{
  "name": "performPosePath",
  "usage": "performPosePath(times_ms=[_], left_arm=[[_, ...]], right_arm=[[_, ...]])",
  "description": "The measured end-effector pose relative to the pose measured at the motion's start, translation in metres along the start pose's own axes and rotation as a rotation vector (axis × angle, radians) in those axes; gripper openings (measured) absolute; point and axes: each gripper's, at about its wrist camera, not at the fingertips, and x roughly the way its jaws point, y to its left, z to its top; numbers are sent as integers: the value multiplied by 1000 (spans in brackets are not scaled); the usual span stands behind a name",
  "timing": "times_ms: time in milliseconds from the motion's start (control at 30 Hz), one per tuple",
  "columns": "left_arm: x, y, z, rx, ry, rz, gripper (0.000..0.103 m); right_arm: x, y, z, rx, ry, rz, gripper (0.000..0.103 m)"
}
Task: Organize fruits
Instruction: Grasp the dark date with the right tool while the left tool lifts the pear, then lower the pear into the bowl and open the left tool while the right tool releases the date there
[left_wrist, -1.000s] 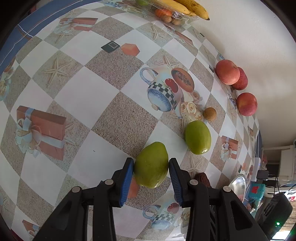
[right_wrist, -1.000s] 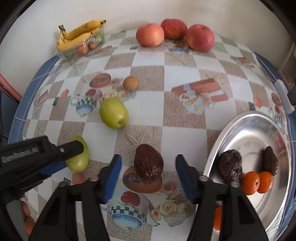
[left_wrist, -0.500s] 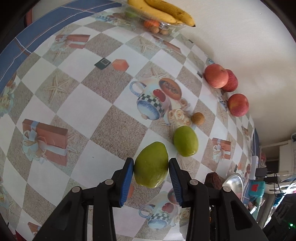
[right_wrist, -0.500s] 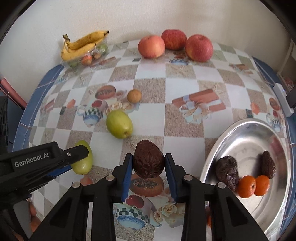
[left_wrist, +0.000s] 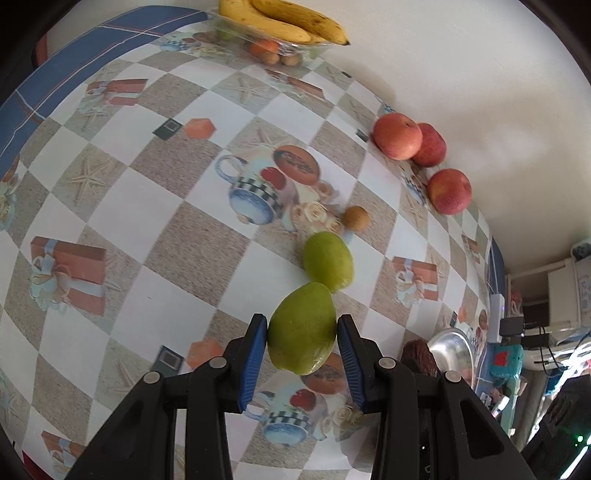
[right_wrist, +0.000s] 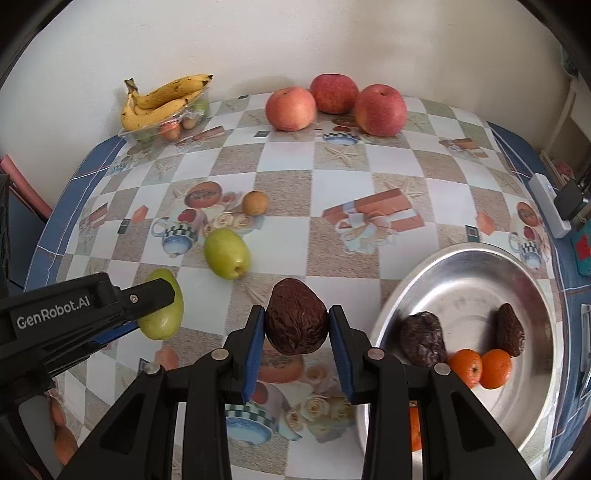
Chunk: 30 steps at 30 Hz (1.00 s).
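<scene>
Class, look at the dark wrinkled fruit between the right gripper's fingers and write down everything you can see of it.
The dark wrinkled fruit is egg-shaped, deep brown, with a shrivelled, slightly glossy skin. It stands roughly upright, narrower end up, clamped on both sides by the blue pads of the right gripper, whose jaws have just closed on it. It appears lifted clear of the patterned tablecloth, left of the metal tray. Nothing else touches it.

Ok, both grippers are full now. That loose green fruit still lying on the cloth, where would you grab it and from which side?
Take the loose green fruit across its narrower middle, coming from above. It lies on its side, long axis slanting from far-left to near-right in the right wrist view, so set the jaws square to that line. The small brown fruit beyond it stands clear, so neither flank looks blocked.
</scene>
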Motion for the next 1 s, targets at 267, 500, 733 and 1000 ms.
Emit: performPosePath(times_ms=[267,500,733,1000], left_arm=[[6,-47,-28,151,27,-33,42],[18,-96,-67,325,94,-89,42],[30,-117,-84,401,149,-110,43],[28,-113,-82,411,137,-100,45]], right_arm=[[-12,-33,-2,65,-19,-31,36],[-24,-95,-7,213,-17,-108,36],[-41,-141,-15,297,-38,-156,37],[-39,-143,-16,298,-29,-155,43]])
